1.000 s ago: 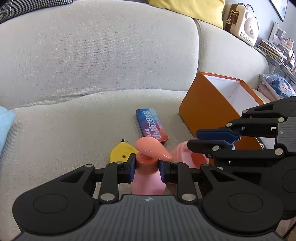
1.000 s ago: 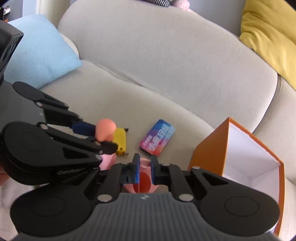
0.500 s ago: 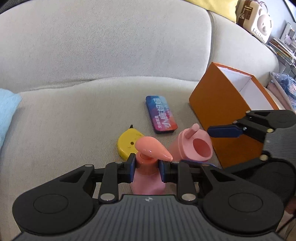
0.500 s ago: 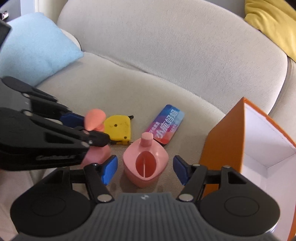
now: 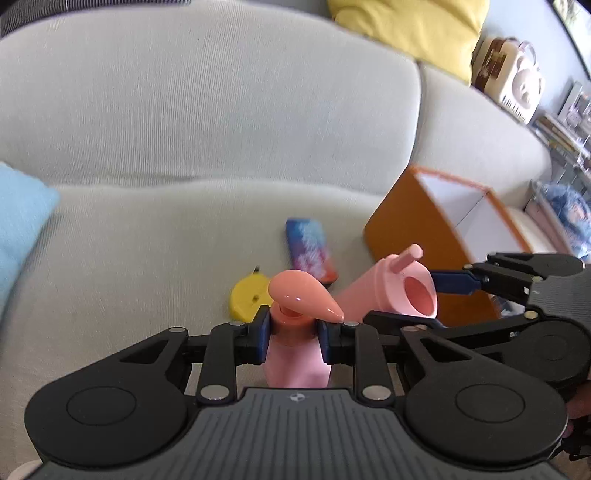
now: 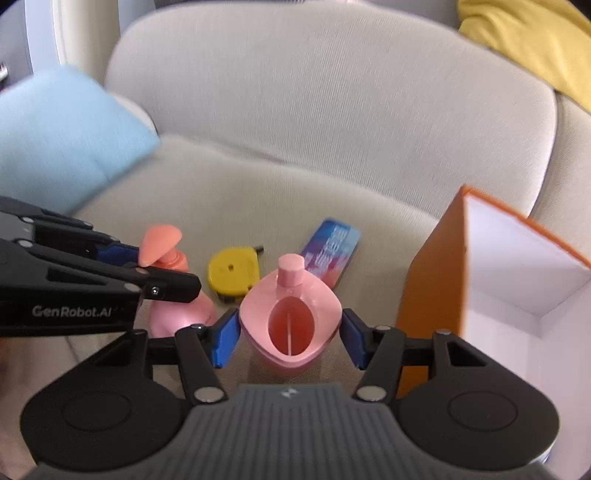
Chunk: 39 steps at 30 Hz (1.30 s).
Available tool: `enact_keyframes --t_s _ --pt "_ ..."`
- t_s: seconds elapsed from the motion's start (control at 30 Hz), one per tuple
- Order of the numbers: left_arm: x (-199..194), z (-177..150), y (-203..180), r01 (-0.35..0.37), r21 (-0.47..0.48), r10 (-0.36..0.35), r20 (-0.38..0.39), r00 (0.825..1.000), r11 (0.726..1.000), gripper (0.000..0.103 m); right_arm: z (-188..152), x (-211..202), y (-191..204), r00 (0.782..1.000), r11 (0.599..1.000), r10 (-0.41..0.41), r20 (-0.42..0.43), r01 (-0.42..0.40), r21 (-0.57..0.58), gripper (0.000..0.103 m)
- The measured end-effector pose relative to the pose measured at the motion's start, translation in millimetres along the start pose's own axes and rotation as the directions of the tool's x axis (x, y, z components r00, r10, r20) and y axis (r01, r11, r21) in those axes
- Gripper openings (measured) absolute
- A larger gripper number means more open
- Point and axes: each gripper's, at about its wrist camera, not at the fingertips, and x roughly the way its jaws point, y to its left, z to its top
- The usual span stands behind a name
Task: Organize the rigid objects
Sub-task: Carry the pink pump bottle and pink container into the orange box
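My left gripper (image 5: 291, 332) is shut on the neck of a pink pump bottle (image 5: 295, 354) with a salmon pump head, also seen in the right wrist view (image 6: 173, 291). My right gripper (image 6: 290, 338) is open, its blue pads on either side of a pink cup (image 6: 290, 317) with a spout, close to its walls; whether they touch it is unclear. The cup also shows in the left wrist view (image 5: 399, 291), tilted. A yellow tape measure (image 6: 232, 273) and a blue-red flat tin (image 6: 330, 251) lie on the sofa seat behind them.
An open orange box (image 6: 436, 280) with a white inside stands at the right on the beige sofa (image 6: 295, 110). A light blue cushion (image 6: 62, 136) lies at the left. A yellow cushion (image 5: 406, 26) sits on the backrest.
My right gripper went from shut on the pink cup's rim to open around the cup's body. Both views have shifted and the left gripper still holds the pump bottle.
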Motion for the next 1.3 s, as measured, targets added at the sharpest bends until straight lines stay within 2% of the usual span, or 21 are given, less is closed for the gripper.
enact_keyframes --t_s 0.17,0.33,0.47,0.63,0.83,0.97,1.1,1.3 --pt "-31 26 -32 0.07 0.062 -0.075 0.081 0.994 0.996 0.029 3 -54 -21 0.995 0.999 0.037 0.094 -0.038 0.017 0.06" --pt "-39 53 -85 0.174 0.16 -0.193 0.109 0.975 0.972 0.029 1 -112 -63 0.986 0.999 0.018 0.163 -0.023 0.03 0.06" --pt "-28 72 -131 0.263 0.23 -0.289 0.085 0.954 0.937 0.029 -10 -140 -107 0.988 0.999 -0.013 0.152 0.008 0.031 0.06" --pt "18 81 -184 0.347 0.28 -0.36 -0.003 0.933 0.895 0.029 -34 -143 -160 0.993 0.997 -0.083 0.078 0.083 0.01 0.06" --pt "79 78 -221 0.383 0.307 -0.368 -0.109 0.924 0.871 0.029 -60 -132 -209 0.998 0.999 -0.039 0.041 0.039 -0.016 0.06" --pt "116 73 -230 0.374 0.314 -0.331 -0.184 0.926 0.873 0.029 -66 -115 -223 1.0 0.997 -0.024 0.001 0.024 -0.073 0.06" --pt "135 65 -230 0.373 0.301 -0.314 -0.228 0.922 0.878 0.029 -68 -104 -231 1.0 0.993 -0.022 0.005 0.023 -0.113 0.06" --pt "156 58 -232 0.372 0.301 -0.287 -0.291 0.913 0.878 0.029 -69 -94 -254 0.999 0.999 0.014 0.03 -0.013 -0.05 0.06"
